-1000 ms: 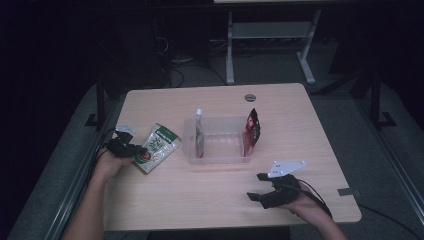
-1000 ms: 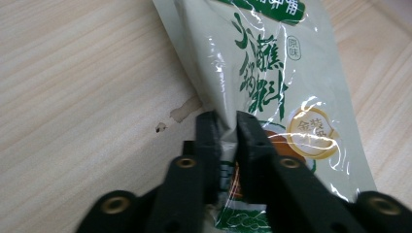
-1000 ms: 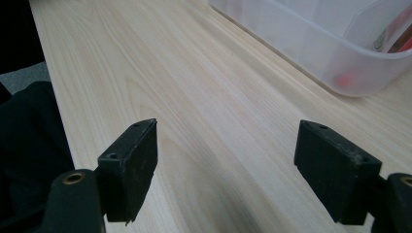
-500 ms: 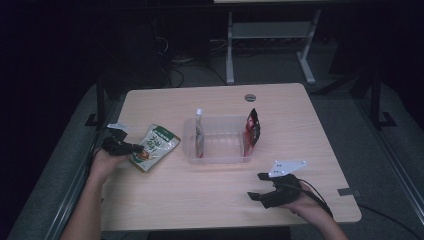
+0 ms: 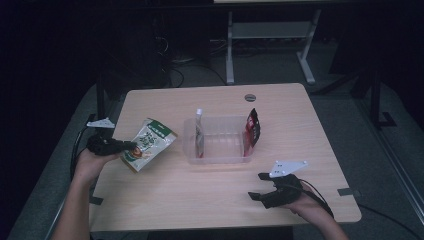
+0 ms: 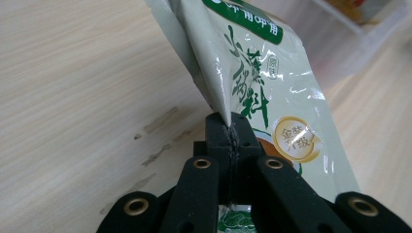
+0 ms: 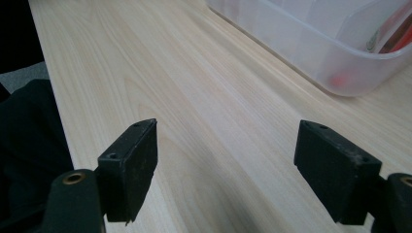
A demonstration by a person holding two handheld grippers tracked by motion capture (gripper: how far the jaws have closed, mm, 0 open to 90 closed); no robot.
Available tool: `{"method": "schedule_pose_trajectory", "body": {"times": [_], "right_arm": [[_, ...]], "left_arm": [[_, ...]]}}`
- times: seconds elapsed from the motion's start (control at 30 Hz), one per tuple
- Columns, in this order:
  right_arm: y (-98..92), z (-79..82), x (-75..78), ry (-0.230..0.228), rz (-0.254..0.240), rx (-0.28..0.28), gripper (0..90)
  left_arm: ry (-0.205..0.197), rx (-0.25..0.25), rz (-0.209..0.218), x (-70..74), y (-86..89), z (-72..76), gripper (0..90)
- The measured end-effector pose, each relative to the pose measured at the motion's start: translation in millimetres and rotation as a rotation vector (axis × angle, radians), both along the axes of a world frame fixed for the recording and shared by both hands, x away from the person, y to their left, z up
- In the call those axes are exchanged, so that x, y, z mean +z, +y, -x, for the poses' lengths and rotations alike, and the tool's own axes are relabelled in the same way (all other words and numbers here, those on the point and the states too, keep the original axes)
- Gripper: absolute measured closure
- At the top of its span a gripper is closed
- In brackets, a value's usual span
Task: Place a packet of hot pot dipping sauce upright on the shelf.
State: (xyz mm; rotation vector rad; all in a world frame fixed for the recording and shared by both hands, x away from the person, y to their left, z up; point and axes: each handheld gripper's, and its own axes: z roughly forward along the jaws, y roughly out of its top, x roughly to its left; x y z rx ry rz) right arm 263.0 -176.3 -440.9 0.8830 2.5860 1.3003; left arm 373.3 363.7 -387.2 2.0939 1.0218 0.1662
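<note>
Pressure from the left gripper (image 5: pixel 131 146) had just closed on the green snack pouch (image 5: pixel 149 143), lifting it off the table (image 5: pixel 200 200) at the left, beside the clear bin (image 5: pixel 217 159). It looked ready to carry over. The right gripper (image 5: pixel 256 186) rested near, jaws apart.
</note>
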Motion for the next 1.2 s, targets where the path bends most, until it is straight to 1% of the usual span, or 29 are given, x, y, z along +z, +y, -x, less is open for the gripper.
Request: {"method": "schedule_pose_trajectory", "body": {"times": [0.03,0.1,0.13,0.17,0.2,0.23,0.27,0.33,0.37,0.4,0.47,0.57,0.67,0.7,0.77,0.8,0.83,0.87,0.9,0.93,0.97,1.0,1.03,1.07,1.1,1.13,1.17,1.2], "right_arm": [[0.0,0.0,0.0,0.000,0.000,0.000,23.3],[-1.4,0.2,1.1,0.003,-0.006,-0.013,23.3],[-2.0,0.1,1.6,0.000,-0.009,-0.014,23.3],[-2.0,0.1,1.6,0.000,-0.009,-0.014,23.3],[-3.4,-0.7,4.0,0.021,-0.017,-0.028,23.1],[-3.9,-1.5,5.3,0.033,-0.025,-0.032,21.8],[-4.0,-2.3,7.2,0.043,-0.028,-0.032,18.7],[-3.1,-3.2,12.5,0.050,-0.018,-0.031,18.6],[-3.1,-3.2,12.5,0.050,-0.018,-0.031,18.6],[-2.7,-3.4,14.6,0.045,-0.020,-0.036,18.7],[-1.1,-4.5,16.2,0.057,-0.034,-0.029,18.9],[0.5,-4.2,15.7,0.062,-0.031,-0.024,20.9],[2.4,-4.0,17.9,0.069,-0.037,-0.015,21.1],[2.4,-4.0,17.9,0.069,-0.037,-0.015,21.1],[3.6,-4.9,20.2,0.065,-0.046,-0.010,22.0],[4.6,-6.7,21.7,0.079,-0.060,-0.001,23.4],[4.6,-6.7,21.7,0.079,-0.060,-0.001,23.4],[5.8,-7.8,22.6,0.104,-0.070,0.012,24.2],[6.9,-8.1,23.3,0.119,-0.075,0.021,24.4],[8.6,-7.8,23.7,0.117,-0.085,0.032,27.3],[8.6,-7.8,23.7,0.117,-0.085,0.032,27.3],[11.1,-6.1,25.2,0.098,-0.087,0.049,30.7],[11.1,-6.1,25.2,0.098,-0.087,0.049,30.7],[13.3,-4.9,27.4,0.086,-0.090,0.067,33.8],[13.3,-4.9,27.4,0.086,-0.090,0.067,33.8],[14.3,-4.9,30.1,0.087,-0.109,0.078,38.8],[14.3,-4.9,30.1,0.087,-0.109,0.078,38.8],[14.6,-4.7,33.0,0.079,-0.131,0.084,42.5]], "left_arm": [[0.000,0.000,0.000,0.0,0.0,0.0,89.5],[-0.004,-0.004,-0.003,5.9,-3.0,6.7,89.5],[-0.009,-0.018,-0.004,9.3,-4.8,13.6,89.5],[-0.009,-0.018,-0.004,9.3,-4.8,13.6,89.5],[-0.010,-0.033,-0.007,11.9,-6.3,23.1,89.6],[-0.010,-0.033,-0.007,11.9,-6.3,23.1,89.5],[-0.013,-0.047,-0.015,13.9,-7.8,31.5,89.6],[-0.018,-0.066,-0.017,16.5,-10.0,42.0,89.6],[-0.018,-0.066,-0.017,16.5,-10.0,42.0,89.6],[-0.024,-0.080,-0.015,17.9,-11.2,47.3,89.6],[-0.033,-0.110,-0.006,20.7,-15.6,58.1,89.6],[-0.039,-0.137,-0.010,23.1,-22.9,68.4,89.6],[-0.050,-0.166,-0.015,23.6,-31.0,76.8,89.6],[-0.050,-0.166,-0.015,23.6,-31.0,76.8,89.6],[-0.056,-0.196,-0.010,23.8,-39.7,84.3,89.7],[-0.060,-0.204,-0.010,24.0,-42.6,86.6,89.7],[-0.062,-0.219,-0.008,24.2,-47.9,90.2,89.7],[-0.068,-0.234,-0.009,24.5,-52.2,92.9,89.6],[-0.071,-0.243,-0.009,24.8,-55.7,94.8,89.7],[-0.077,-0.267,-0.002,24.9,-65.2,99.3,89.6],[-0.077,-0.267,-0.002,24.9,-65.2,99.3,89.6],[-0.074,-0.293,0.008,24.3,-74.3,101.9,89.6],[-0.074,-0.293,0.008,24.3,-74.3,101.9,89.7],[-0.077,-0.332,0.002,23.2,-87.1,104.5,89.7],[-0.077,-0.332,0.002,23.2,-87.1,104.5,89.6],[-0.078,-0.360,0.001,21.8,-97.4,106.0,89.6],[-0.078,-0.360,0.001,21.8,-97.4,106.0,89.6],[-0.082,-0.391,0.000,20.0,-109.8,107.6,89.7]]}}
